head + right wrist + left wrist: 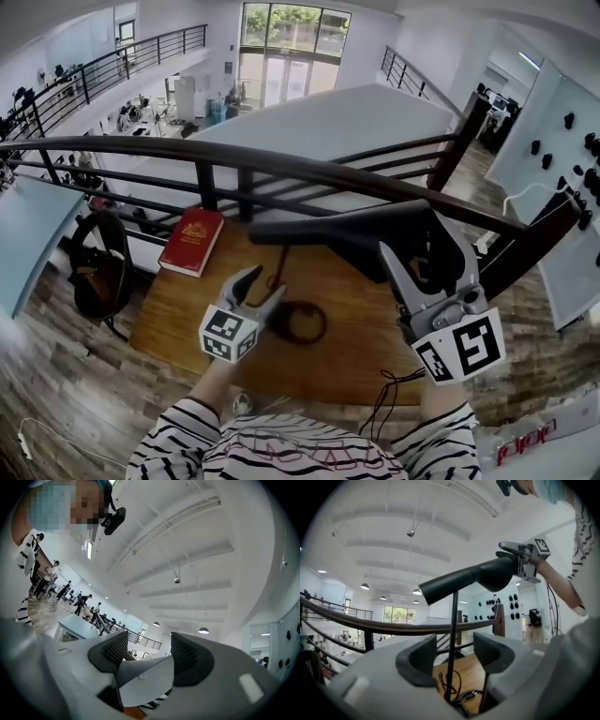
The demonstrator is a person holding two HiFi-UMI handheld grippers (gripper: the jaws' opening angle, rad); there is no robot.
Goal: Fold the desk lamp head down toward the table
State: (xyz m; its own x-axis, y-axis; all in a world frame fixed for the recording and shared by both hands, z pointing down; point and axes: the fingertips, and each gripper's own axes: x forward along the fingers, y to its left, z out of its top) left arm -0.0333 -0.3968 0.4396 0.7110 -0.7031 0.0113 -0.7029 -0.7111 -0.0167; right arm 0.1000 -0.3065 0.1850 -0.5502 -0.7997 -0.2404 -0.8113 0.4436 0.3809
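Left claw [266,284] stands spread either side of the desk lamp's thin stem [453,639], over mid-tabletop [178,323]. Right claw [424,255] is clamped on the lamp head [337,230], level above the far edge. A red book [192,241] lies far-left.

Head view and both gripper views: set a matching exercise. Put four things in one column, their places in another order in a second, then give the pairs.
Things:
1 book
2 lamp head
3 pole
4 base

Places:
A between the open jaws of the left gripper
B clamped in the right gripper
C flat on the table, near its middle
D at the table's far left corner

Pairs: 1-D; 2-B; 3-A; 4-C
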